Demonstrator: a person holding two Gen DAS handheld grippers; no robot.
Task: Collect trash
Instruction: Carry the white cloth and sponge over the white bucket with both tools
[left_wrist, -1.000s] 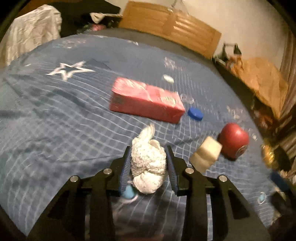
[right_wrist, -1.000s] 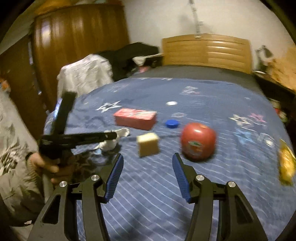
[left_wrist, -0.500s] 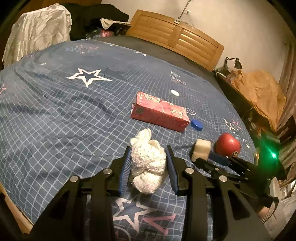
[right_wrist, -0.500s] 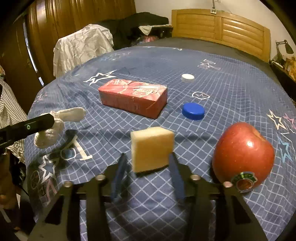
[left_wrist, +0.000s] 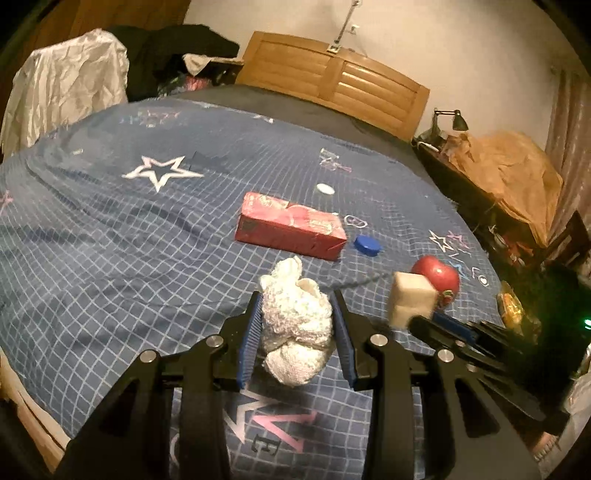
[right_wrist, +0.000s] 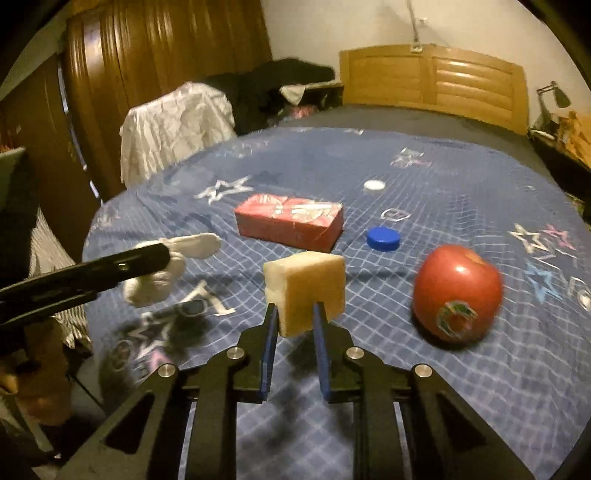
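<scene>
Two soft, light scraps over the bed's (left_wrist: 110, 236) near edge: my left gripper (left_wrist: 297, 325) is squeezing a crumpled white cloth wad (left_wrist: 295, 325), while my right gripper's (right_wrist: 295, 325) jaws, just closing, are pinching the yellow sponge block's (right_wrist: 306, 291) near corner.

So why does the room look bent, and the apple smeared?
Both wrist views use fisheye lenses, so the headboard and bed edges bow; right wrist view: apple motion-blurred; left wrist view: yellow sponge smeared too, under dim warm light.

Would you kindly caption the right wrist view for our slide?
Right hand-held gripper pinching a yellow sponge block above the blue star bedspread, apple alongside.
</scene>
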